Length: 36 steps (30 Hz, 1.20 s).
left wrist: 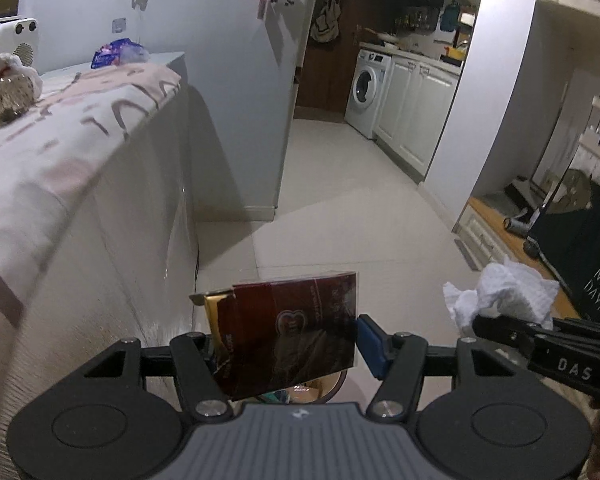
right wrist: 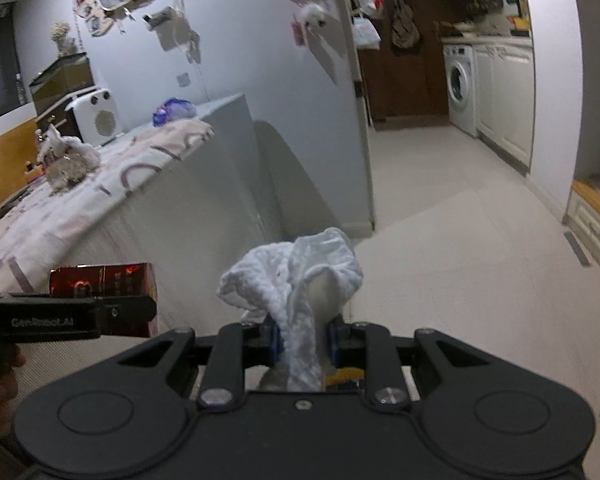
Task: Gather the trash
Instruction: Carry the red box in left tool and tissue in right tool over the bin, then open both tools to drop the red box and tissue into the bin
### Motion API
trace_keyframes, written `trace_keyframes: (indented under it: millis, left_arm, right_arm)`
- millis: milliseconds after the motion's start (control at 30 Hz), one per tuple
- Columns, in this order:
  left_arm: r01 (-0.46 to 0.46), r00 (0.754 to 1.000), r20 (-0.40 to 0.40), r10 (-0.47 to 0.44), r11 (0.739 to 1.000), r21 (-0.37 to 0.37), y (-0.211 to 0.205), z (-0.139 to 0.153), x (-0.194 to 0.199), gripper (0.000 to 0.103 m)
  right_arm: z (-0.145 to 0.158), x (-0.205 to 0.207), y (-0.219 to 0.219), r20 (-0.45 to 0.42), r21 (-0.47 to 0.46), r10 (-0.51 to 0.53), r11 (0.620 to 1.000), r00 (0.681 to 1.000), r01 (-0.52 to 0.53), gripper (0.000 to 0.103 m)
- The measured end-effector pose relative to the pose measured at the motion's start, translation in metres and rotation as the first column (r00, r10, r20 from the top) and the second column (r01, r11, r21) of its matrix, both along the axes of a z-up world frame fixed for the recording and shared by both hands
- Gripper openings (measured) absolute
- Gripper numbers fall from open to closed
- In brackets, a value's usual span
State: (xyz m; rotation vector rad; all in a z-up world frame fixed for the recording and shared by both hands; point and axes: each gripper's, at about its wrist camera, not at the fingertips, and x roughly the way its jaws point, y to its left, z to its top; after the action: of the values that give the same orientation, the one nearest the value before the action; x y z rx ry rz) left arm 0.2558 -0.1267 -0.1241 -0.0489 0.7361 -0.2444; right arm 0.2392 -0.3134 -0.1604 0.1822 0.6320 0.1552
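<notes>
Both bits of trash are already picked up: the dark red cardboard cigarette pack (left wrist: 290, 330) is clamped in the left gripper (left wrist: 288, 340), lower middle of frame, and the crumpled white paper towel (right wrist: 300, 276) is pinched in the right gripper (right wrist: 300, 338). Carry step, probably; a bin still needs finding, then both let go.

A white counter (right wrist: 172, 216) carries a pink-patterned cloth (right wrist: 80, 204), a white heater (right wrist: 98, 118) and a purple bag (right wrist: 174, 111).

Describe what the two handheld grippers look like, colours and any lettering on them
Both grippers are black linkage frames with blue finger pads and round silver pivot screws. The left gripper has a grey ribbed body; the right gripper shows white "DAS" lettering on its side.
</notes>
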Motion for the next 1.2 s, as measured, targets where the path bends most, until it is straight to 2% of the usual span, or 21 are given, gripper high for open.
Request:
trace_keyframes:
  millis: [300, 600, 933, 1067, 1200]
  left_arm:
    - [0.006, 0.994, -0.105, -0.004, 1.000, 0.026, -0.013, -0.064, 0.035, 0.062]
    - [-0.043, 0.985, -0.168, 0.050, 0.998, 0.047, -0.016, -0.136, 0.088, 0.062]
    - [0.013, 0.972, -0.236, 0.003, 0.998, 0.065, -0.052, -0.216, 0.143, 0.062]
    - [0.029, 0.954, -0.299, -0.016, 0.999, 0.039, -0.060, -0.257, 0.181, 0.062]
    - [-0.001, 0.935, -0.356, 0.003, 1.000, 0.005, -0.054, -0.294, 0.217, 0.062]
  right_arm:
    - [-0.060, 0.012, -0.031, -0.097, 0.077, -0.068, 0.994, 0.993, 0.076, 0.023]
    - [-0.133, 0.049, -0.052, -0.236, 0.118, -0.121, 0.981, 0.964, 0.152, 0.023]
    - [-0.206, 0.115, -0.054, -0.365, 0.168, -0.068, 0.976, 0.928, 0.137, 0.023]
    - [-0.228, 0.130, -0.050, -0.401, 0.195, -0.043, 0.972, 0.915, 0.131, 0.023]
    - [-0.245, 0.146, -0.052, -0.435, 0.202, -0.034, 0.970, 0.900, 0.134, 0.023]
